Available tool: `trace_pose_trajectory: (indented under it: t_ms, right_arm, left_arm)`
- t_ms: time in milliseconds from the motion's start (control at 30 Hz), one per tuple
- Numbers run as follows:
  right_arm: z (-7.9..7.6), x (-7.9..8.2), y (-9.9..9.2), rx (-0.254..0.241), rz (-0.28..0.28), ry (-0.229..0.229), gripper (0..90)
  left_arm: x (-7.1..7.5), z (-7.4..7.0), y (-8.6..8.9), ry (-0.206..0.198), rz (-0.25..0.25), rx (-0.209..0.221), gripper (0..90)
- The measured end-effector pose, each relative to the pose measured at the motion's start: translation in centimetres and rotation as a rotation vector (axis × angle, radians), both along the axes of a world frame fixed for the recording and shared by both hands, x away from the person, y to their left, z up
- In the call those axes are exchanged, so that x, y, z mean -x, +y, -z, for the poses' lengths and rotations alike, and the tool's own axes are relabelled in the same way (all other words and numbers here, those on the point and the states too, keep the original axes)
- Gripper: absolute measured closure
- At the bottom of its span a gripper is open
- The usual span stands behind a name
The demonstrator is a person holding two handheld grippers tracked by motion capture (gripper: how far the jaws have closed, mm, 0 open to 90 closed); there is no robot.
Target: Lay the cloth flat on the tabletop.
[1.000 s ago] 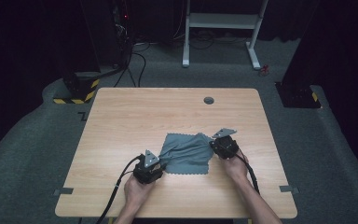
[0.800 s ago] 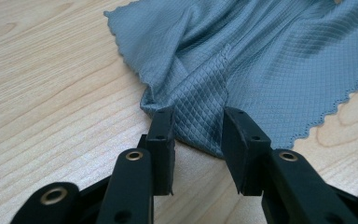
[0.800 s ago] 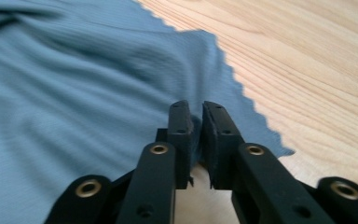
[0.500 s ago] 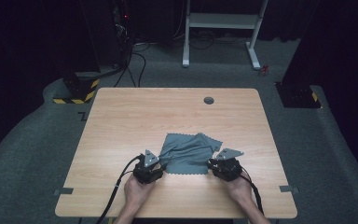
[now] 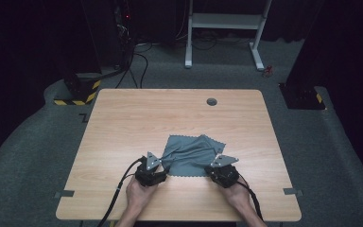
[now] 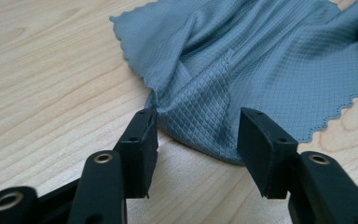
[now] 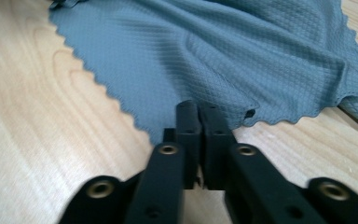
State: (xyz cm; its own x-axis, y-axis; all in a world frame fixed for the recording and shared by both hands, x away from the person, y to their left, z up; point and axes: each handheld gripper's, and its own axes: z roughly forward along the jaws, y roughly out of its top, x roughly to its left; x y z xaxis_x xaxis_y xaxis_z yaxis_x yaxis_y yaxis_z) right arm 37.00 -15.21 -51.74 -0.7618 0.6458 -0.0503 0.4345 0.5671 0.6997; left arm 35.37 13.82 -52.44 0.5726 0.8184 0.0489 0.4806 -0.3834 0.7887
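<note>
A grey waffle-weave cloth (image 5: 191, 158) with a scalloped edge lies rumpled on the wooden table (image 5: 137, 118), near the front. My left gripper (image 5: 163, 166) rests at its near left corner. In the left gripper view the jaws (image 6: 198, 135) have just been opening and stand apart, with a folded corner of the cloth (image 6: 261, 56) between them, unpressed. My right gripper (image 5: 213, 167) is at the near right edge. Its jaws (image 7: 198, 109) have just been closing and are shut together over the cloth's (image 7: 214, 46) scalloped edge.
A round cable hole (image 5: 211, 101) sits near the table's far edge. Behind the table stand a white frame (image 5: 227, 28), a black stand with a yellow-black striped base (image 5: 75, 92) and a black base (image 5: 302, 97) at the right. Cables trail from both grippers off the front edge.
My right gripper has moved toward the table's near edge, and the cloth's right side has come with it and flattened. The left hand has stayed put.
</note>
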Motion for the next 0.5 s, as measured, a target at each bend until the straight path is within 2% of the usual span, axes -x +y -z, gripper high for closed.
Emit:
trace_pose_trajectory:
  t_ms: [33,133,233,300,500]
  right_arm:
    - [0.0,0.2,0.0,0.004,-0.002,-0.005,89.5]
    - [-0.1,0.5,-0.2,0.003,-0.012,0.003,90.0]
    - [-0.1,0.6,-0.5,-0.008,-0.016,0.025,90.0]
    - [-0.3,0.9,-0.8,-0.015,-0.015,0.033,90.0]
    - [-1.1,2.0,-1.7,-0.016,-0.030,0.021,90.0]
  left_arm:
    - [0.1,-0.1,-0.1,-0.007,0.003,0.009,48.1]
    - [0.3,-0.2,-0.2,-0.017,0.018,0.001,47.8]
    - [0.2,-0.2,-0.2,0.002,0.018,0.015,47.6]
    - [0.2,-0.3,-0.4,0.030,0.013,0.049,48.3]
    - [-0.1,-1.5,-0.8,0.071,0.023,0.053,50.9]
